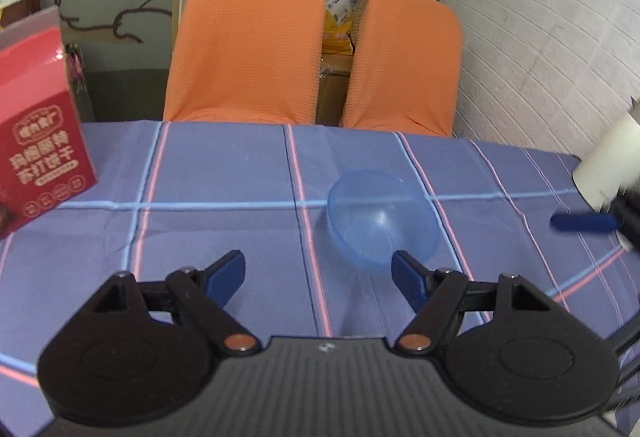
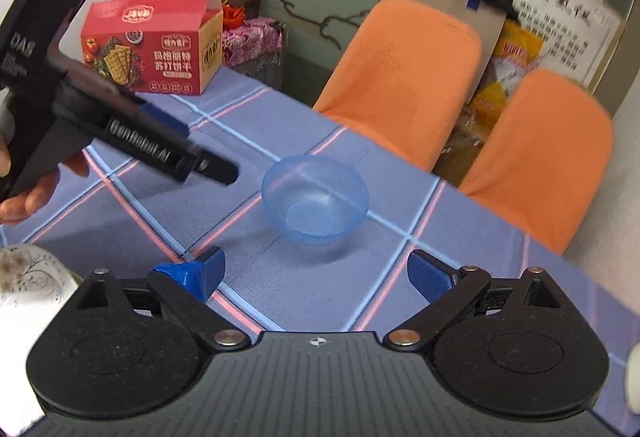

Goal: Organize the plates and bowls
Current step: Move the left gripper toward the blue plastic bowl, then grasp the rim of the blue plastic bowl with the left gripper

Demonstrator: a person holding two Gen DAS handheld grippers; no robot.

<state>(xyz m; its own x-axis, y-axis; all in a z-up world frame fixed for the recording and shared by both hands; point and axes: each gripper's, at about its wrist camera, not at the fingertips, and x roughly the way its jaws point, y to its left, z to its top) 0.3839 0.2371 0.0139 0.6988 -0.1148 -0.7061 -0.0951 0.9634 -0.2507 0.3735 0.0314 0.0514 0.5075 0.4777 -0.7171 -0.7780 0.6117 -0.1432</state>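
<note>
A translucent blue bowl point(image 1: 382, 221) point(image 2: 316, 197) stands upright and empty on the blue checked tablecloth point(image 1: 224, 173). My left gripper point(image 1: 316, 271) is open just short of the bowl, its right fingertip close to the near rim. My right gripper point(image 2: 316, 265) is also open, nothing between its fingers, with the bowl a little ahead of it. A white dish with a floral pattern point(image 2: 28, 277) lies outside its left finger. In the left wrist view a blue finger of the right gripper point(image 1: 580, 223) enters from the right, below a blurred white object point(image 1: 604, 165).
A red cracker box point(image 1: 44, 157) point(image 2: 152, 45) stands at the table's far left. Two orange-covered chairs point(image 1: 248, 37) point(image 1: 404, 65) sit behind the far table edge. A white brick wall point(image 1: 552, 37) is on the right. A hand point(image 2: 24, 197) holds the left gripper's body point(image 2: 120, 125).
</note>
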